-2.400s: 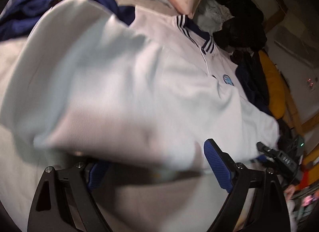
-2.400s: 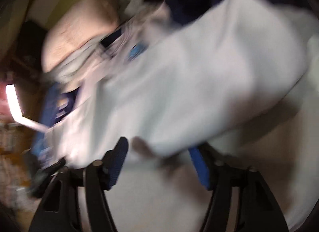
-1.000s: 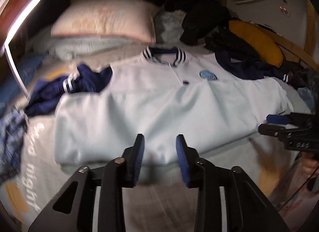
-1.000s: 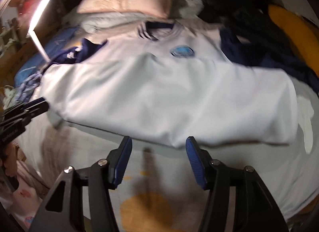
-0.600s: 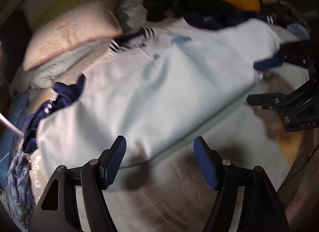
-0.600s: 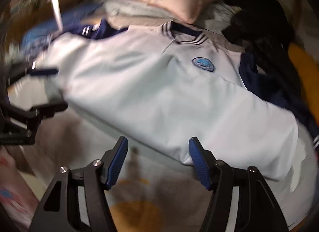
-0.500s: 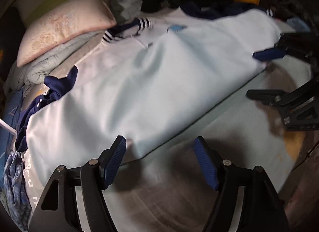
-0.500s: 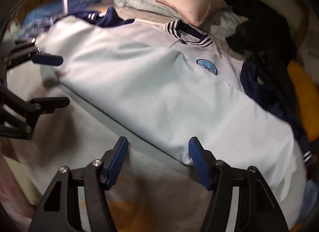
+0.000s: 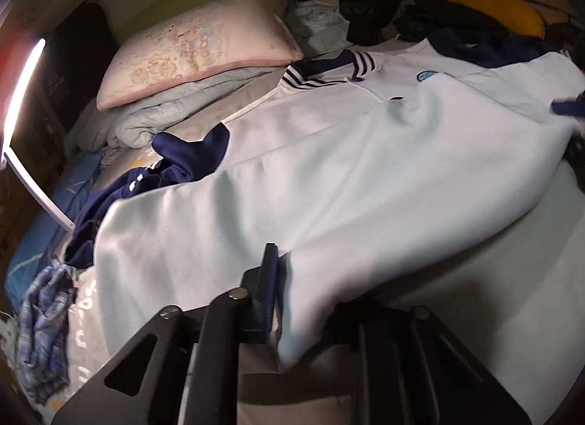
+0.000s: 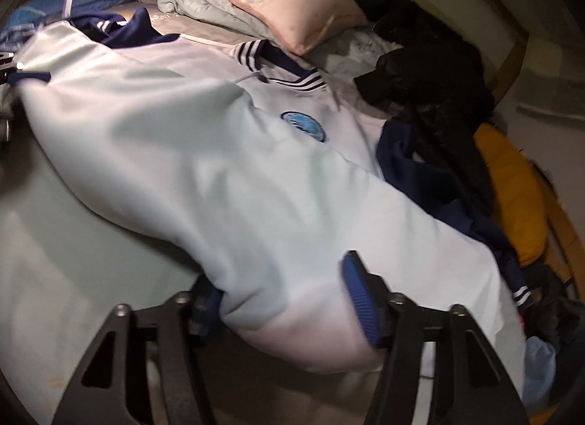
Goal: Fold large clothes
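White knit fabric of the shirt [image 9: 329,183] fills the near part of both wrist views; the garment lies across the bed [image 9: 530,279], its lower half doubled up over the chest, with the folded lower edge toward the bed's near edge.

Left tool [image 9: 292,300]: the jaws are closing, and the near-left part of the fold edge is between them. One blue pad [image 9: 268,279] shows against the cloth; the other is hidden under the fabric, which bunches at the pinch.

Right tool [image 10: 285,300]: the jaws are closing, with a thick roll of the near-right fold edge between them. The right-hand blue pad [image 10: 360,300] bears against the roll; the left-hand pad is mostly covered by cloth.

Further up the shirt, a round blue badge [image 10: 303,126] sits on the chest below the striped navy collar [image 10: 278,67]. Navy sleeves spread to either side: one [image 9: 175,169] toward the bed's left edge, the other [image 10: 420,169] toward the right edge.

At the head of the bed, a pink pillow [image 9: 197,52] rests on a folded grey quilt [image 9: 164,114]. Black clothing [image 10: 427,59] is heaped in the far right corner, with an orange cushion [image 10: 512,183] beside it along the right edge. Plaid blue cloth [image 9: 44,333] lies at the left edge.
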A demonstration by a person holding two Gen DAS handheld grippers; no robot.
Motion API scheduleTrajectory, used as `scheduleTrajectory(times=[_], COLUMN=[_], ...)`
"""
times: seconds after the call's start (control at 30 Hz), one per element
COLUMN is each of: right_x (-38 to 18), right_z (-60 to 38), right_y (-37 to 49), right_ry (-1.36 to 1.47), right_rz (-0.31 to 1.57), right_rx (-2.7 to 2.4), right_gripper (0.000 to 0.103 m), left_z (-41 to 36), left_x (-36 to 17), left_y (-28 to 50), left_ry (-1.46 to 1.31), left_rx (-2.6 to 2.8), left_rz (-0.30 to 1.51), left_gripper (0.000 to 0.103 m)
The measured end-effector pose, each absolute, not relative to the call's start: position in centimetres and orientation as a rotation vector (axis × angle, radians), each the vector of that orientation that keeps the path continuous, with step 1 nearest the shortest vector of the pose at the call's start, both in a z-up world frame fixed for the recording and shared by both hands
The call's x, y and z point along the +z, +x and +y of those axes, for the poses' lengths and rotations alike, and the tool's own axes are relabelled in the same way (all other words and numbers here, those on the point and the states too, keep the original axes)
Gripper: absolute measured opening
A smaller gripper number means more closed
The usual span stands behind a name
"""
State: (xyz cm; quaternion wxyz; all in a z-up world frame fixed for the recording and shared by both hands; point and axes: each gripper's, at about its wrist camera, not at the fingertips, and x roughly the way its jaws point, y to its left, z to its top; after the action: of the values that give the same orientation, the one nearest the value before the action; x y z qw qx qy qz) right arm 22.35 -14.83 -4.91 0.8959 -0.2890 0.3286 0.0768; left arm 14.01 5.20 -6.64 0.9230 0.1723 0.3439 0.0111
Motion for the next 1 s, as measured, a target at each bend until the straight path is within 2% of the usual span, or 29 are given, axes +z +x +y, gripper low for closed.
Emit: scheduleTrajectory(times=[0.03, 0.07, 0.27, 0.4, 0.43, 0.53, 0.57, 0.63, 0.7, 0.8, 0.93, 1.0], right_x=[-4.8, -4.5, -2.9, -3.1, -3.2, -2.9, -2.4, -1.5, -0.1, 1.1, 4.4, 6.3], right_z=[-14.8, -14.9, -16.3, -16.6, -16.5, -16.7, -17.1, -17.6, -18.0, -18.1, -18.0, -17.9], right_y=[22.2, 21.8, 19.6, 18.0, 17.6, 18.2, 18.6, 18.7, 18.4, 17.6, 16.2, 16.2], right_ry=[-0.587, -0.570, -0.486, -0.472, -0.481, -0.442, -0.393, -0.312, -0.227, -0.186, -0.163, -0.174], right_rz=[0.683, 0.675, 0.743, 0.777, 0.777, 0.797, 0.820, 0.855, 0.875, 0.869, 0.727, 0.640], right_rx=[0.169, 0.168, 0.207, 0.236, 0.244, 0.265, 0.285, 0.312, 0.383, 0.412, 0.423, 0.396], right_gripper=[0.015, 0.011, 0.010, 0.010, 0.011, 0.018, 0.022, 0.024, 0.030, 0.034, 0.044, 0.045], left_z=[5.0, 4.6, 5.0, 4.0, 4.0, 4.4, 4.8, 5.2, 5.2, 5.0, 5.1, 5.3], left_x=[-6.5, -6.3, -4.6, -5.3, -5.3, -4.5, -3.8, -2.3, -1.1, 1.0, 3.7, 5.1], left_y=[13.6, 13.2, 10.3, 9.0, 9.0, 8.9, 8.8, 8.4, 8.2, 7.6, 8.2, 8.6], left_ry=[0.365, 0.384, 0.300, 0.386, 0.378, 0.257, 0.197, 0.111, 0.080, 0.057, 0.039, 0.042], left_rx=[0.022, 0.029, 0.003, 0.014, 0.006, -0.177, -0.234, -0.294, -0.332, -0.360, -0.334, -0.295], left_rz=[0.706, 0.712, 0.798, 0.805, 0.809, 0.885, 0.885, 0.871, 0.854, 0.806, 0.737, 0.701], left_gripper=[0.009, 0.008, 0.008, 0.008, 0.012, 0.046, 0.046, 0.046, 0.047, 0.053, 0.064, 0.067])
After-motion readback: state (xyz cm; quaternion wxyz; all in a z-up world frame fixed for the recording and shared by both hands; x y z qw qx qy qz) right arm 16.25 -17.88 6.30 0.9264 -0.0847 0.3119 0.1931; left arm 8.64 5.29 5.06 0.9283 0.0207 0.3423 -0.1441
